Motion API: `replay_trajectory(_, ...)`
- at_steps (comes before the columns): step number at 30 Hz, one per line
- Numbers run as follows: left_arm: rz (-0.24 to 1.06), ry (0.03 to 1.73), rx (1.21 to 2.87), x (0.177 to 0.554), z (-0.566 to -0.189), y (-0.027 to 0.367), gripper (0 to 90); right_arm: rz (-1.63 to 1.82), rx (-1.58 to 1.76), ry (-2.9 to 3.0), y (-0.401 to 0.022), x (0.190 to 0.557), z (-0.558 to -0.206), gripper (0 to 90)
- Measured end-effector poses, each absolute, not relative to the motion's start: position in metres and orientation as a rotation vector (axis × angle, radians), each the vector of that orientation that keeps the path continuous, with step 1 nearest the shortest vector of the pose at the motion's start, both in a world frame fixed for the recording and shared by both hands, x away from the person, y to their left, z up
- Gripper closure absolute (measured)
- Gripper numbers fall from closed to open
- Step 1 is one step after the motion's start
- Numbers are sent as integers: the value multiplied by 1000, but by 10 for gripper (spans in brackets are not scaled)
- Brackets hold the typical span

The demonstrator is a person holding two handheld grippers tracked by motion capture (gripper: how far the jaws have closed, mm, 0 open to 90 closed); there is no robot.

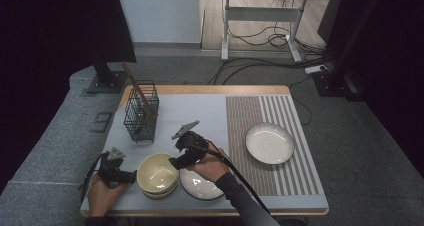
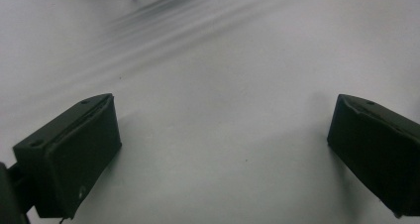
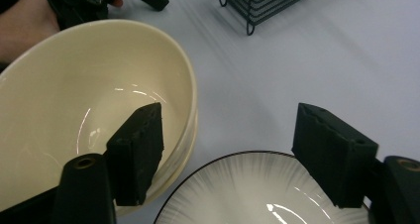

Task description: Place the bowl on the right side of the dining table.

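Two cream bowls (image 1: 158, 174) sit stacked near the table's front edge. My right gripper (image 1: 176, 162) is at their right rim. In the right gripper view it stands open (image 3: 228, 117): one jaw is inside the top bowl (image 3: 74, 100), the other hangs outside over a white ribbed plate (image 3: 247, 194), and the rim lies between them untouched. That plate (image 1: 200, 186) lies just right of the bowls. My left gripper (image 1: 132, 176) rests left of the bowls. In its own view it is open (image 2: 223, 110) over the bare grey mat, with nothing between the jaws.
A black wire basket (image 1: 141, 111) holding a wooden utensil stands behind the bowls, its foot also in the right gripper view (image 3: 262, 1). A second white plate (image 1: 269, 143) lies on the striped mat (image 1: 240, 121) at the right. The person's left hand (image 3: 25, 16) is beyond the bowl.
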State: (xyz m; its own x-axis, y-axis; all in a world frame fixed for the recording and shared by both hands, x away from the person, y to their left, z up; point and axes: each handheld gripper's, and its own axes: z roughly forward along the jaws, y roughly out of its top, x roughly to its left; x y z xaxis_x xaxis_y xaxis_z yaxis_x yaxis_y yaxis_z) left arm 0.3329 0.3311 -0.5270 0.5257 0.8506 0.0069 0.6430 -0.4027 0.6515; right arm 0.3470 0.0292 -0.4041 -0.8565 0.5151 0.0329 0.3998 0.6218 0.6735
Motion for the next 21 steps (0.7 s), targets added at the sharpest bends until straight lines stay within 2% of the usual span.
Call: replay_trajectory(21, 456, 1210, 2172, 333, -527, 331, 0, 954, 728, 2843, 57, 354, -422, 690)
